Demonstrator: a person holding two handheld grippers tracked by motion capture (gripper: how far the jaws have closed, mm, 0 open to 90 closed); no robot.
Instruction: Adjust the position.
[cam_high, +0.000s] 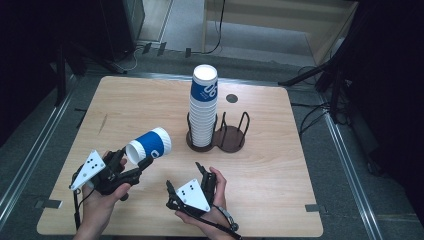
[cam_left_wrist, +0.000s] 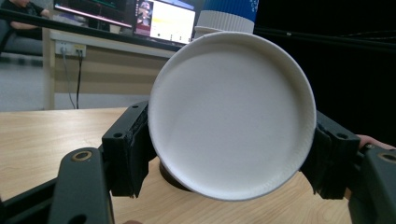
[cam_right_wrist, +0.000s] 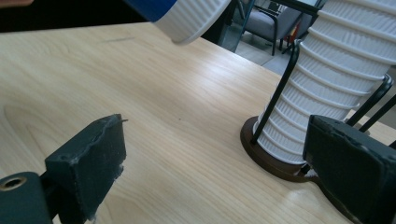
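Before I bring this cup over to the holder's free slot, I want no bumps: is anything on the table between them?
Nothing visible. The cup sits tilted in the left gripper; bare table lies between it and the holder. The stack fills the nearer slot, so approach the free slot around or over it.

Cup stack (cam_high: 203, 107): white ribbed sides, blue band with white lettering on top. Left of the stack, single cup (cam_high: 148, 145): blue body, white ribbed base, plain white underside. Rack (cam_high: 227, 135): dark brown base, black wire. Table (cam_high: 280, 165): pale wood grain. Gripper plates: grey, black dots.
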